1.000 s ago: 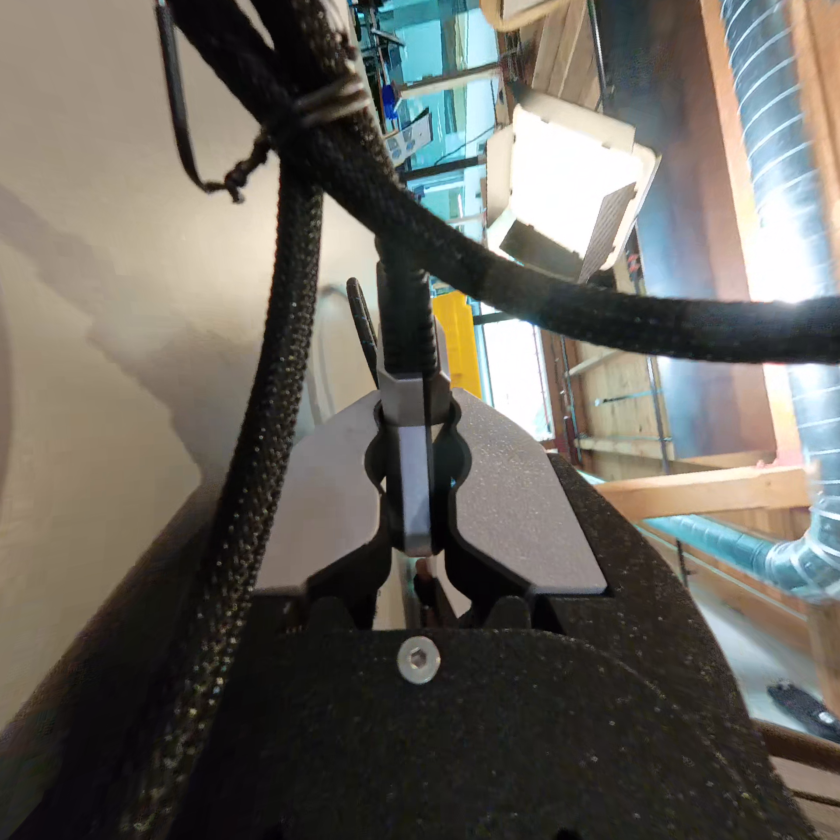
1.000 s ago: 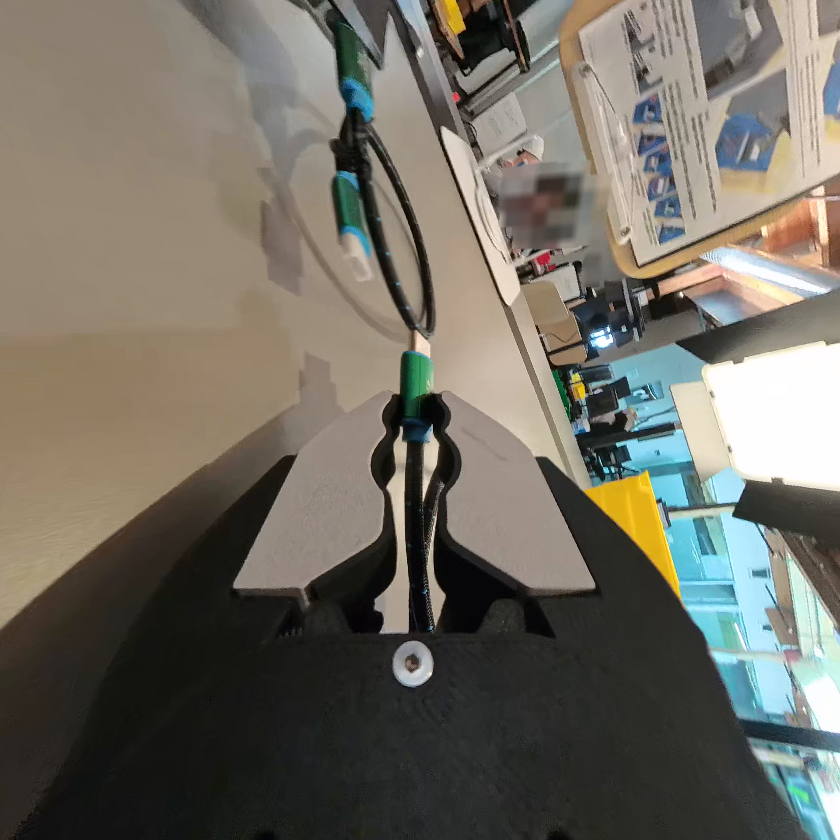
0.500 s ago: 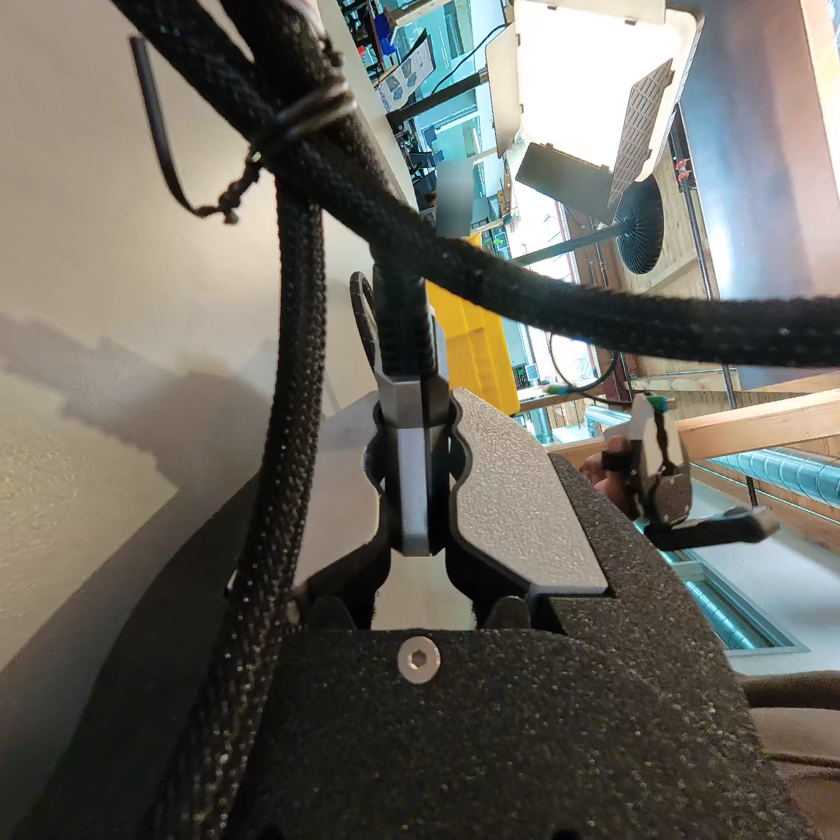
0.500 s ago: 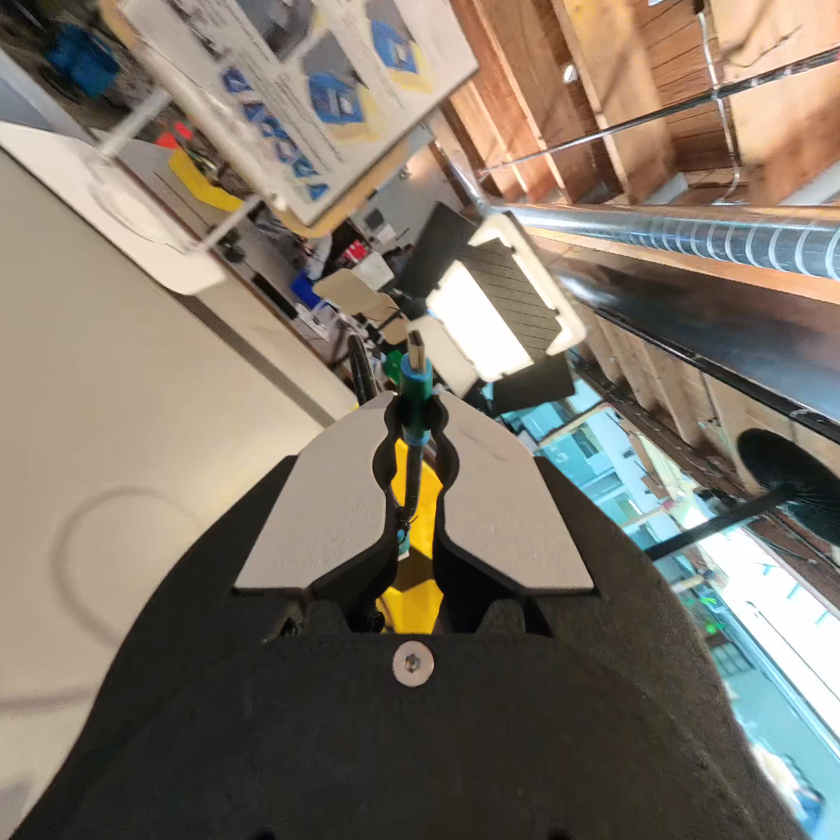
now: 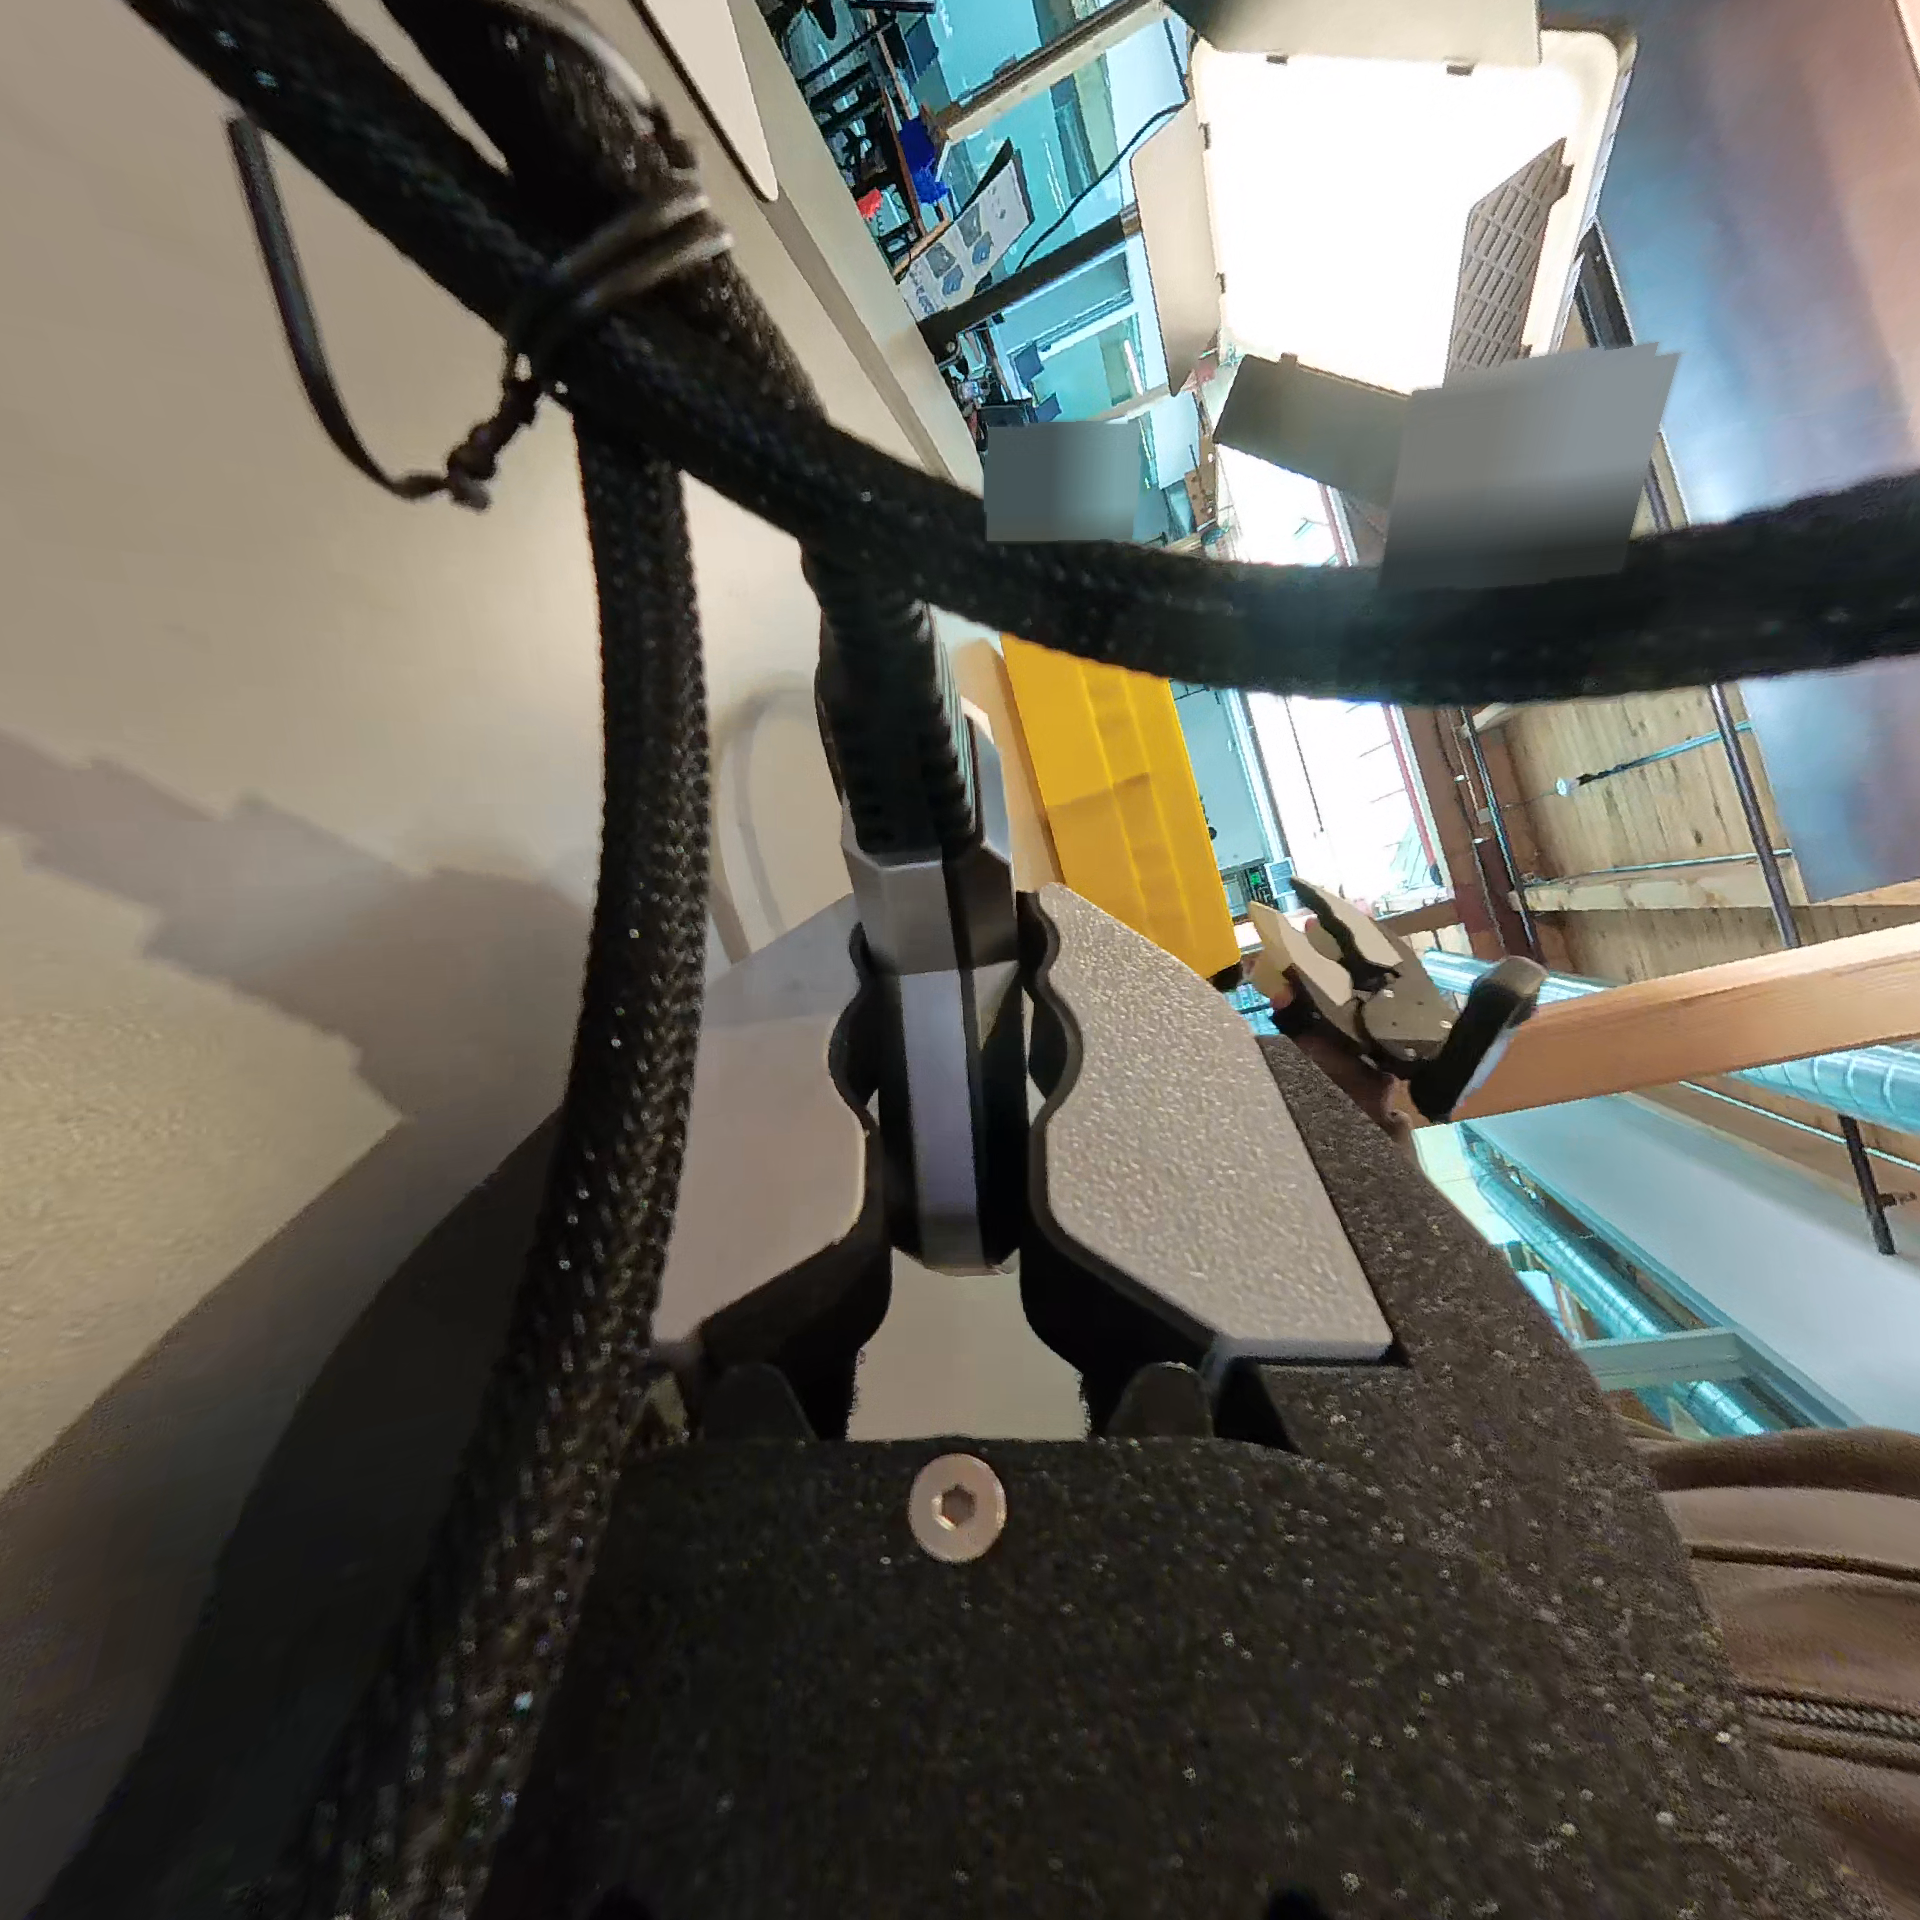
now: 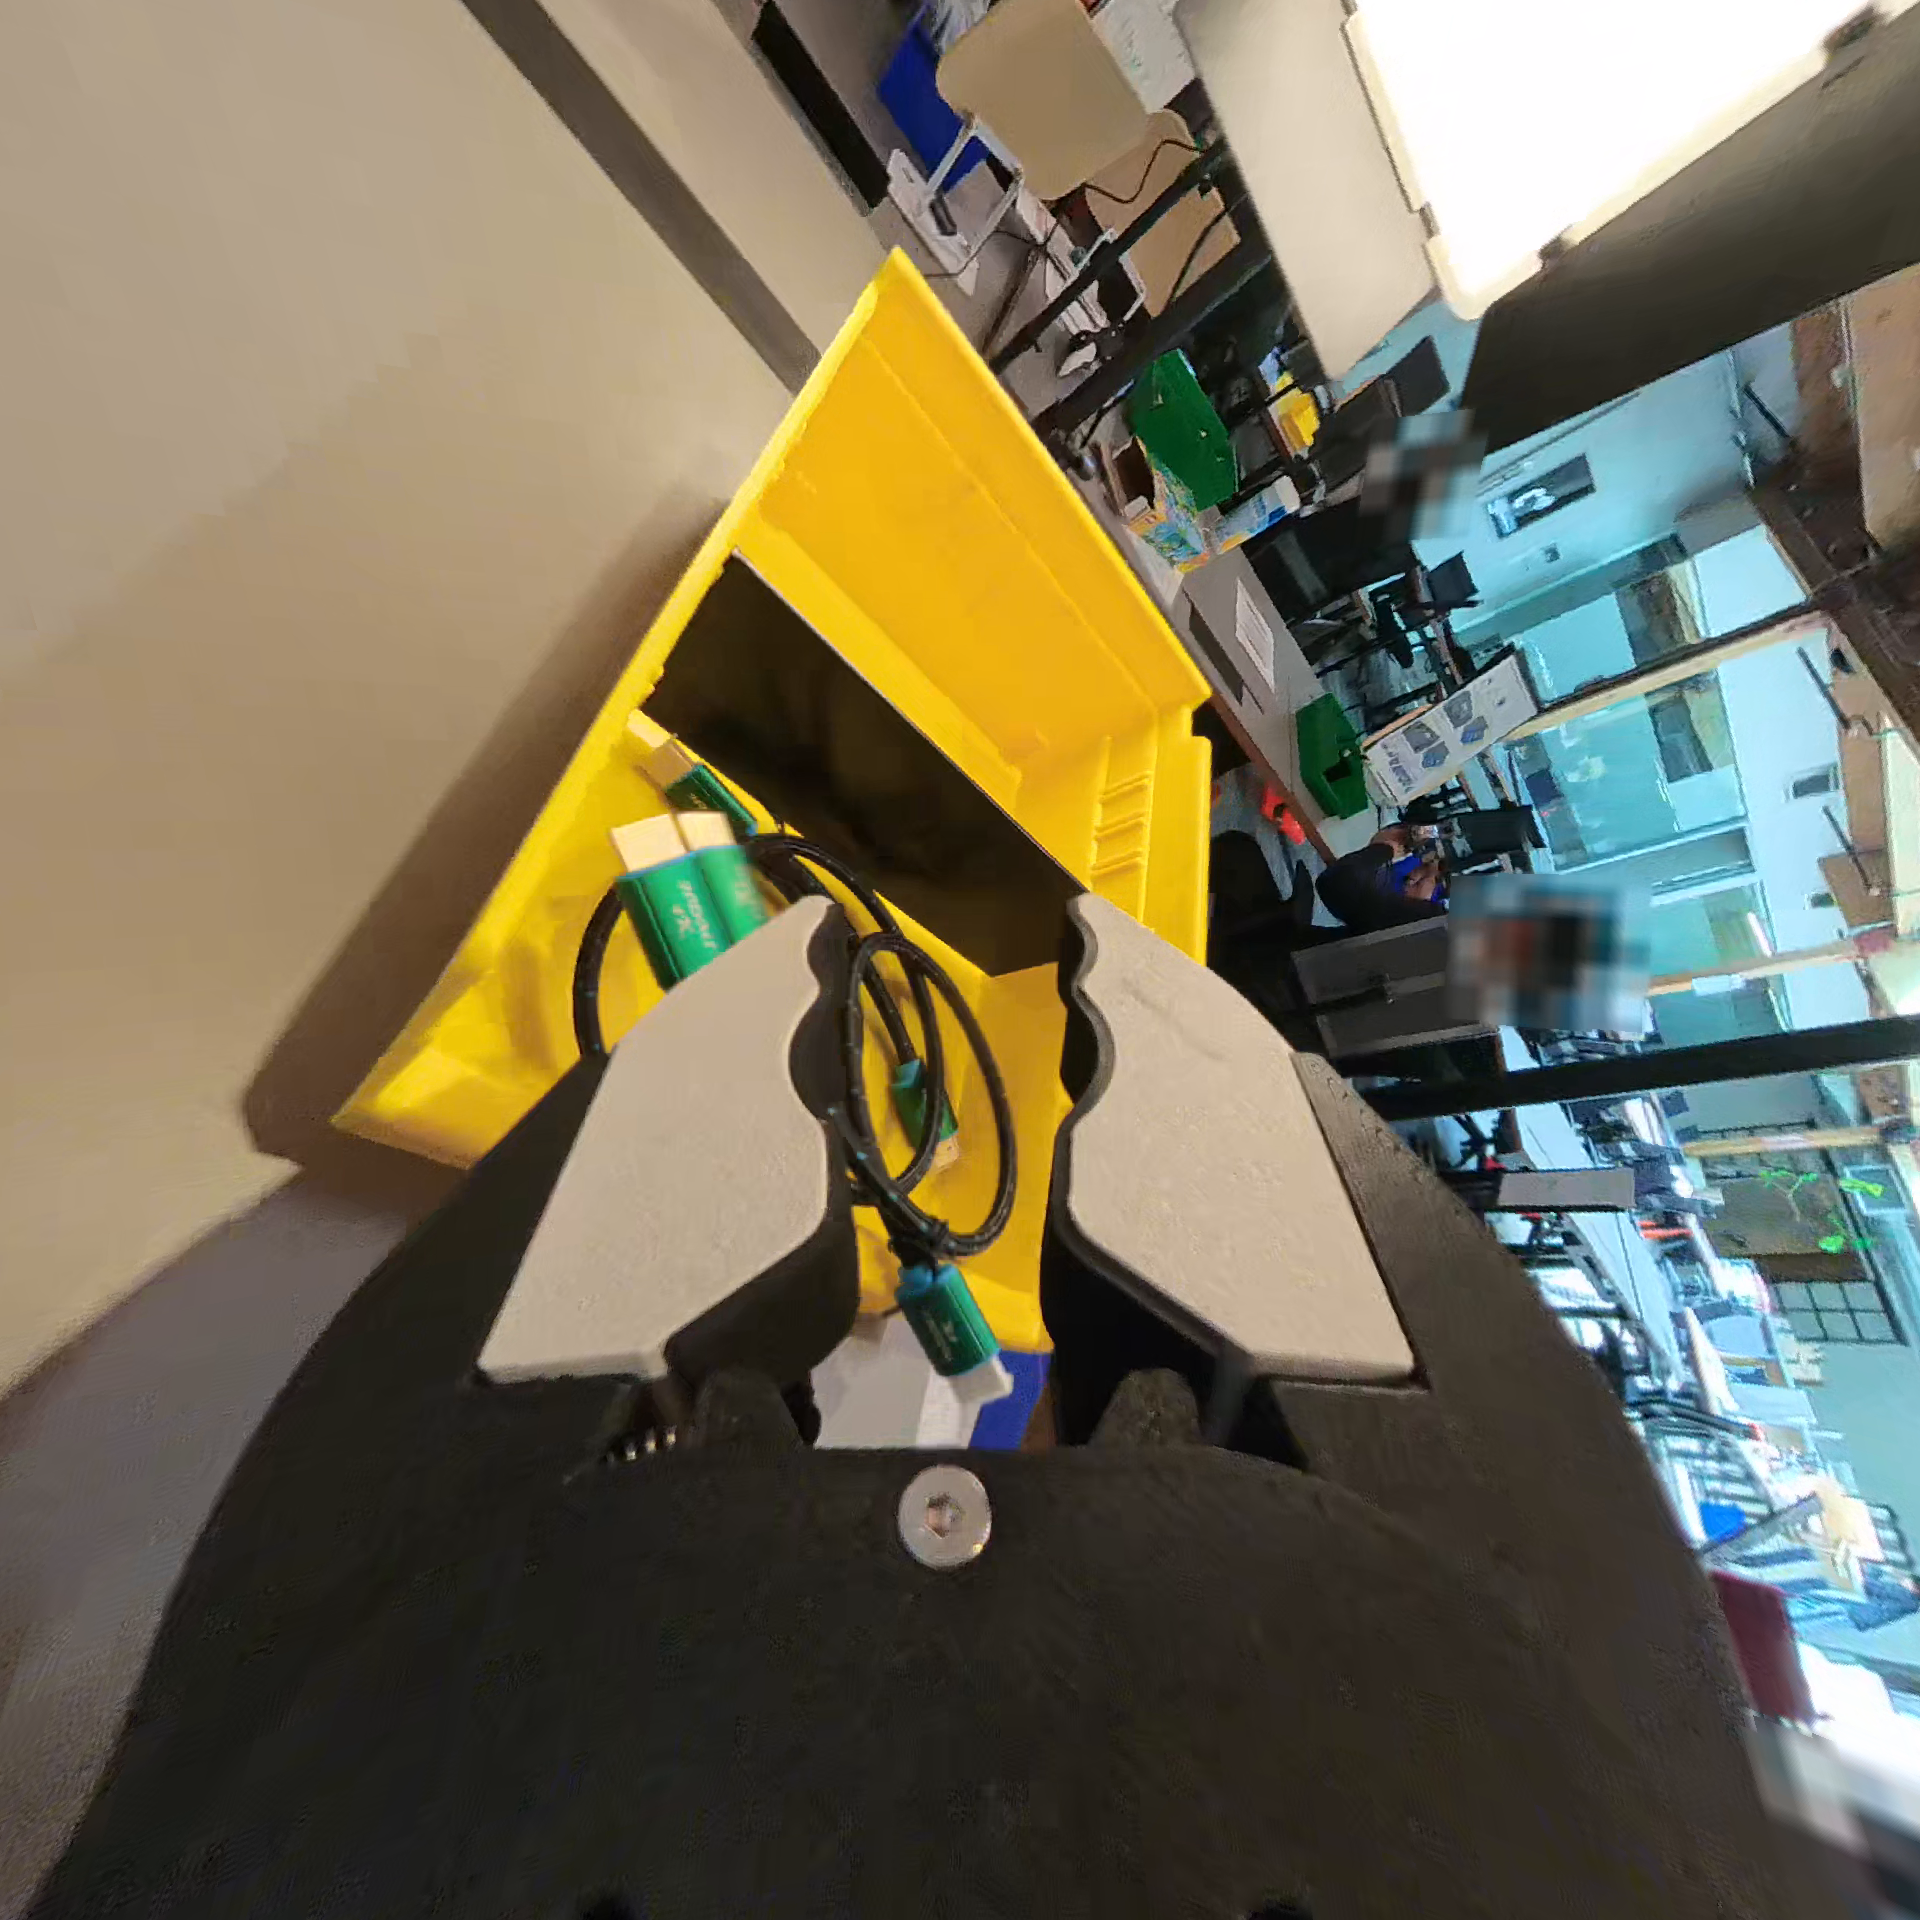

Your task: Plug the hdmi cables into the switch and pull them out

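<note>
Left gripper: its fingers are closed on a grey metal connector housing, pads pressing both flanks. A thick black braided cable rises from the housing, loops overhead, and is bound by a wire tie above the housing. The beige table lies to the left of the housing.

Right gripper: jaws stand wide, nothing between the pads. It hovers over a yellow bin on the table. Inside the bin lie coiled black cables with green connectors (gold tips at the bin's near-left wall), and one green plug sits low between the open fingers without touching them. A black panel stands in the bin behind the cables. The left wrist view shows the right gripper beside the same bin.
</note>
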`<state>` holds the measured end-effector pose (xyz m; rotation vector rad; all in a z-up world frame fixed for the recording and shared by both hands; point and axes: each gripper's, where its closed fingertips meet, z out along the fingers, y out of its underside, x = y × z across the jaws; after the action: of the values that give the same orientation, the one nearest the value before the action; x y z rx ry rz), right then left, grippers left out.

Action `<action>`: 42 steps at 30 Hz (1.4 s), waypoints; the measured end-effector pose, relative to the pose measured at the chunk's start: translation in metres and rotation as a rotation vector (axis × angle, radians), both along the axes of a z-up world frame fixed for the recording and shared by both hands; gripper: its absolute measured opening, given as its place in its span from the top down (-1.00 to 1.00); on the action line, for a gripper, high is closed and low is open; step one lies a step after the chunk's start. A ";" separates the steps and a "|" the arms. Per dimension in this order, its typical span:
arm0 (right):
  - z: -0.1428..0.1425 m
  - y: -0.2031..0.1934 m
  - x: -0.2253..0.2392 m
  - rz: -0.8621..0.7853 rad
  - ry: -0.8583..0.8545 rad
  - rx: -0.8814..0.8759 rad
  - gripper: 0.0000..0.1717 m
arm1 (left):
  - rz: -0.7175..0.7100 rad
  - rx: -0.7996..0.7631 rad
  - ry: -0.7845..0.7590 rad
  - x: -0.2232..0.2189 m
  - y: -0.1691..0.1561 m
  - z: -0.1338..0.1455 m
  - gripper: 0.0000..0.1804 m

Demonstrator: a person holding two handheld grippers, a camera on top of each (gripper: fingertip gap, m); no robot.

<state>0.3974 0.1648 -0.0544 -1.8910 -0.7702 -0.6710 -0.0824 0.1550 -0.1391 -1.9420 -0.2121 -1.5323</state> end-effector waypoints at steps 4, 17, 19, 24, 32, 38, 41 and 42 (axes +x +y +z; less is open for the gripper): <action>0.011 -0.025 -0.061 0.102 0.101 0.018 0.61 | -0.001 0.020 -0.010 0.011 -0.008 0.004 0.73; -0.098 -0.058 -0.391 0.583 0.383 -0.342 0.55 | -0.103 0.074 -0.030 0.054 -0.048 0.012 0.73; -0.105 -0.060 -0.401 0.598 0.354 -0.388 0.49 | -0.118 0.068 -0.058 0.051 -0.053 0.014 0.74; -0.102 -0.060 -0.421 0.589 0.367 -0.376 0.74 | -0.109 0.062 -0.038 0.046 -0.059 0.012 0.74; -0.109 -0.070 -0.430 0.434 0.508 -0.427 0.75 | 0.004 0.029 -0.051 0.032 -0.056 0.009 0.77; -0.105 -0.075 -0.426 0.477 0.547 -0.401 0.75 | -0.063 -0.003 -0.116 0.037 -0.059 0.010 0.74; -0.110 -0.075 -0.424 0.365 0.533 -0.405 0.75 | -0.069 -0.014 -0.097 0.037 -0.058 0.007 0.74; -0.110 -0.075 -0.425 0.349 0.529 -0.400 0.75 | -0.071 -0.004 -0.093 0.036 -0.058 0.008 0.74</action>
<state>-0.0272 0.0895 -0.1640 -2.0809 -0.8915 0.2182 -0.0463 0.0974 -0.1307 -1.9017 -0.1880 -1.6714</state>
